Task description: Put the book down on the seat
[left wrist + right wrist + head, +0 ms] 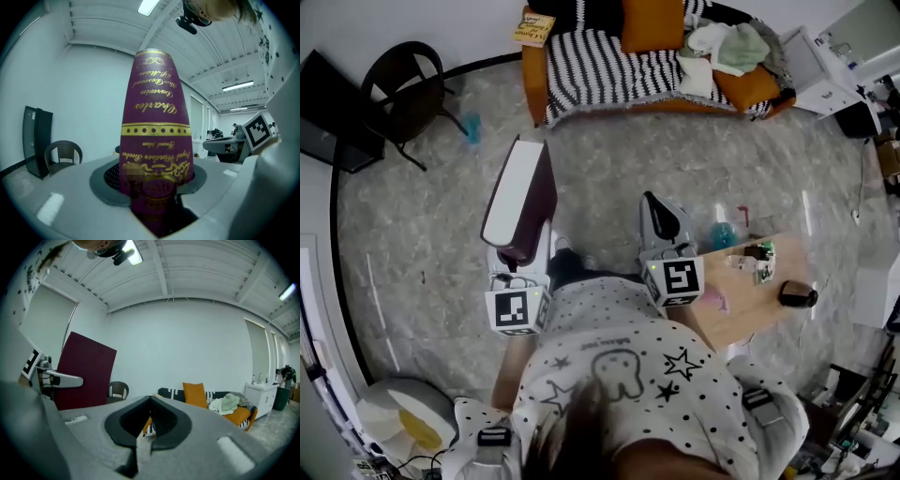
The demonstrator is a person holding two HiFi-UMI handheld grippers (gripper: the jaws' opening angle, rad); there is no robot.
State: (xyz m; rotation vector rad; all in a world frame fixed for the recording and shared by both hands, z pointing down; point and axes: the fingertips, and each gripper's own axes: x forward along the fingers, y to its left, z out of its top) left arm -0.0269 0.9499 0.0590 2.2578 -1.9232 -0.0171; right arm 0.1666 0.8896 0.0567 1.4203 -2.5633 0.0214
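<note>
Head view: left claw grips book, seemingly upright.

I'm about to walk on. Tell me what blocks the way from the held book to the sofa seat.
Nothing visible: bare floor lies between the book in the left gripper and the sofa. An orange cushion and clothes sit on it.

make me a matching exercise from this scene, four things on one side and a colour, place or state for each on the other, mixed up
1. book
2. right gripper
3. cushion
4. chair

A. orange, on the sofa
B. jaws together, nothing between them
C. black, near the wall
D. maroon, held in the air

Pairs: 1-D, 2-B, 3-A, 4-C
</note>
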